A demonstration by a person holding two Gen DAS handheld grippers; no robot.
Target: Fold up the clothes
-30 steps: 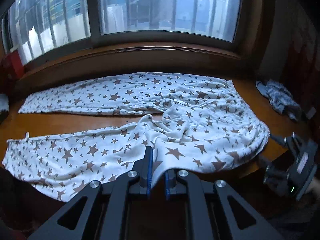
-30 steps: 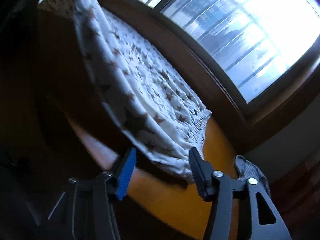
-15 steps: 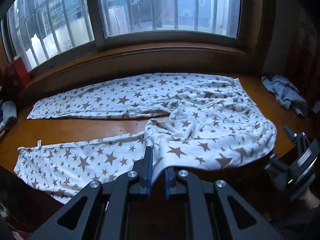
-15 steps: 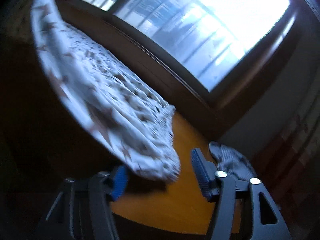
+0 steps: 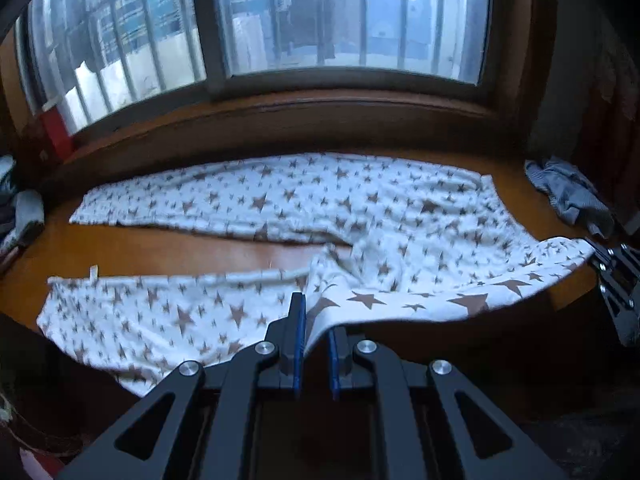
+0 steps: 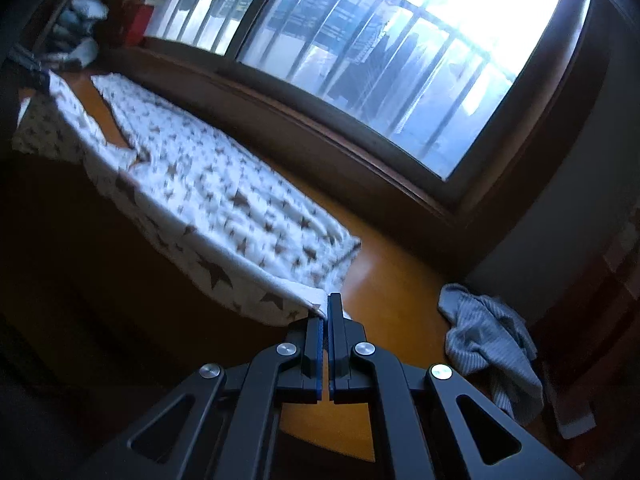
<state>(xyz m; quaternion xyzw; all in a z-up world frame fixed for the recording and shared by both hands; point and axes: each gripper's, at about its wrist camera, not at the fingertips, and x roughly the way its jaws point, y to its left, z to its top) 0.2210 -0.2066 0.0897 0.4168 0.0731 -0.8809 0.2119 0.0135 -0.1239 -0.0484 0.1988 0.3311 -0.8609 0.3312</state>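
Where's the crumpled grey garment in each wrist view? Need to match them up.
Left wrist: grey garment at the far right edge, on the wooden table, beyond the waistband end of the star-print trousers.
Right wrist: grey garment lower right, right of the closed right gripper.
Shared landmark: the barred window.

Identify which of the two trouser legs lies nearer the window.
The far leg, flat along the sill; the near leg hangs over the table's front edge.
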